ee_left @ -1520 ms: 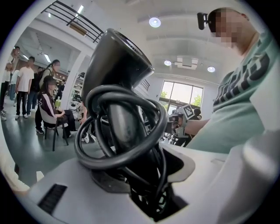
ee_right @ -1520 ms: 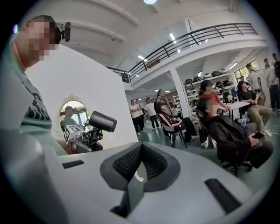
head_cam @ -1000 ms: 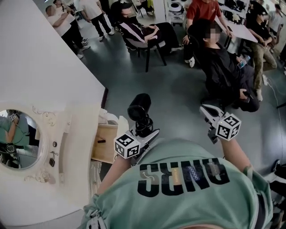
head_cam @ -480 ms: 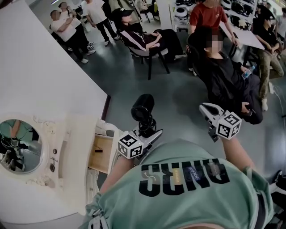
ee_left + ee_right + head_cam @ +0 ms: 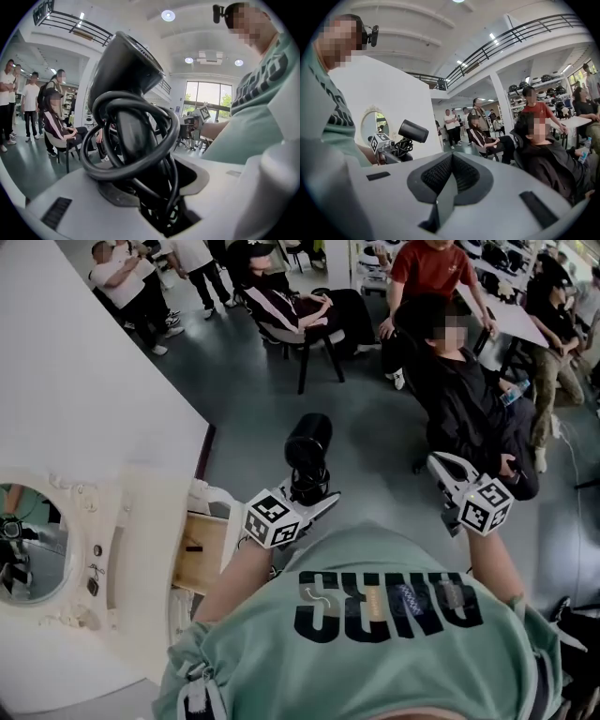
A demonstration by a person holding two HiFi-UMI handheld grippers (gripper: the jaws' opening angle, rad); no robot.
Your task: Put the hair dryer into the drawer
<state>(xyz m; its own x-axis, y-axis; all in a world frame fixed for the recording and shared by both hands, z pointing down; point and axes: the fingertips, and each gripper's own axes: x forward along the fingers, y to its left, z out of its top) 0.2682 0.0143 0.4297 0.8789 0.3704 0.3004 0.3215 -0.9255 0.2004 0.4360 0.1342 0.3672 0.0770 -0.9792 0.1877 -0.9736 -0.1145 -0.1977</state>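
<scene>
- Count, left to right: one round mirror [image 5: 26, 540], one drawer [image 5: 208, 566], one hair dryer [image 5: 307, 441], two grippers.
- Drawer: stands pulled out of the white dressing table [image 5: 141, 521], its wooden inside exposed.
- Left gripper [image 5: 311, 495]: clamped on the hair dryer's handle. The left gripper view shows the black cord [image 5: 98, 171] looped round that handle and caught with it between the jaws.
- Hair dryer location: upright in the left gripper, barrel uppermost, over the floor just right of the open drawer and not inside it. The right gripper view also shows it, at left in front of the white wall.
- Right gripper [image 5: 442, 467]: jaws closed together, nothing between them. It is held in the air well apart from the dryer and touches nothing.
- Surface: the dressing table is cream-white with carved trim round the mirror. A plain white partition wall [image 5: 84, 362] rises behind it.
- Room: grey floor [image 5: 375, 427], an open hall with a railed upper level. Several people sit or stand beyond the grippers; their number cannot be fixed, as some are cut off at the frame edge.
</scene>
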